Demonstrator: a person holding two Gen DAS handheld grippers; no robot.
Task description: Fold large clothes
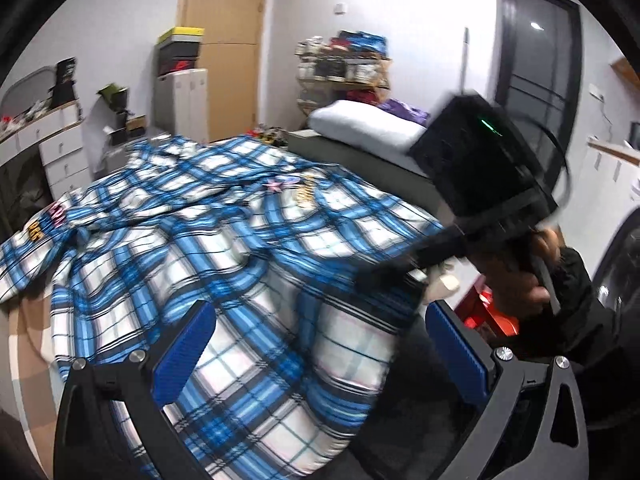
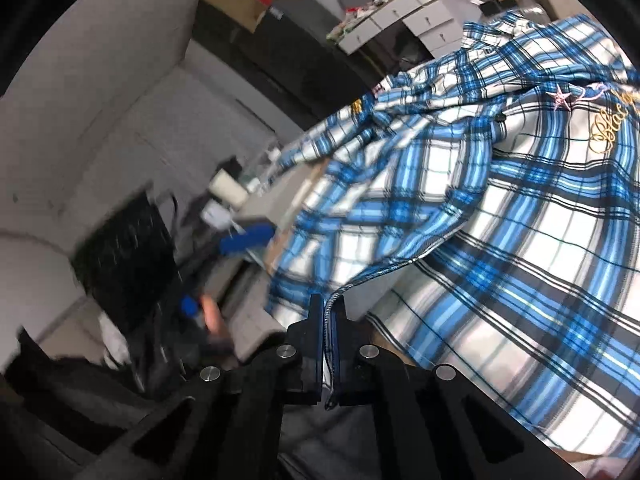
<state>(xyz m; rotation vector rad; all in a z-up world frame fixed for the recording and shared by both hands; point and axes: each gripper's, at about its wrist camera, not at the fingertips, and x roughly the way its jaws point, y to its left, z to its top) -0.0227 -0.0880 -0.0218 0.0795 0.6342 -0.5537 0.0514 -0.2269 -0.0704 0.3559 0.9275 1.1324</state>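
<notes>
left claw: jaws wide apart | right claw: clamped, apparently pinching fabric

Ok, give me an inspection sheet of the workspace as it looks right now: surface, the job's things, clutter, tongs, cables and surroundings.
Surface: patterned top, mostly covered by the garment.
Job's things: blue and white plaid shirt, spread out and rumpled, with embroidered lettering and a pink star.
Clutter: nothing seen on the shirt.
Tongs: right tongs shut on the shirt's stitched edge; left tongs open above the fabric, pads not pressing it.
Cables: a dark cable loops from the right tongs' black housing.
Surroundings: white drawer unit, stacked shoeboxes, crowded shelf, grey pillow, wooden door.
</notes>
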